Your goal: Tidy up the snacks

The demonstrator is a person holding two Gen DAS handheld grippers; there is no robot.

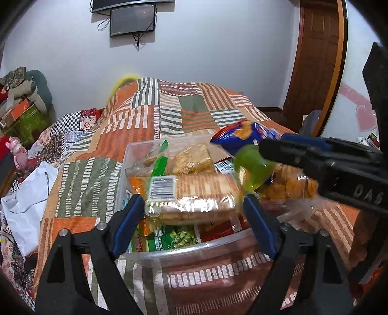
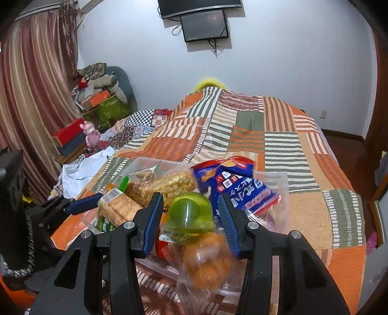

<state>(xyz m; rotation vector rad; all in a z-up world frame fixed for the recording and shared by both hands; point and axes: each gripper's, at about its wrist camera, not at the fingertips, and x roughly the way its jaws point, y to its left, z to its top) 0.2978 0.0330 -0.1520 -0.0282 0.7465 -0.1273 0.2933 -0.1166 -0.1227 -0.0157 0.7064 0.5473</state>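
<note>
1. A clear bin [image 1: 169, 250] sits on the quilt [image 1: 145, 126] of a bed, filled with packaged snacks.
2. The left gripper [image 1: 193, 197] reaches over the bin's near rim, pointing down into it, with its jaws wide.
3. A long biscuit pack [image 1: 194, 189] lies crosswise between the left pads [image 1: 126, 225], on top of the other snacks. The pads stand just beside its ends and do not seem to press on it.
4. Under that pack, near the rim, lie a green pea packet [image 1: 179, 238] and a red packet [image 1: 215, 230].
5. The right gripper [image 2: 190, 195] comes in from the right, over the bin's right side.
6. Its jaws are narrow and clamp a green cup [image 2: 189, 213], which is held tilted above the snacks.
7. A blue bag [image 2: 232, 186] stands just beyond the cup, leaning on the bin's far right corner.
8. A clear bag of orange snacks [image 2: 208, 261] shows below the cup, at the bin's near right side. It is blurred, and whether it rests inside I cannot tell.
9. A rice-cracker pack [image 1: 194, 158] lies in the far half of the bin.
10. A white bag [image 1: 26, 198] lies on the bed, well left of the bin.
11. A dark screen [image 1: 132, 20] hangs on the far wall.
</note>
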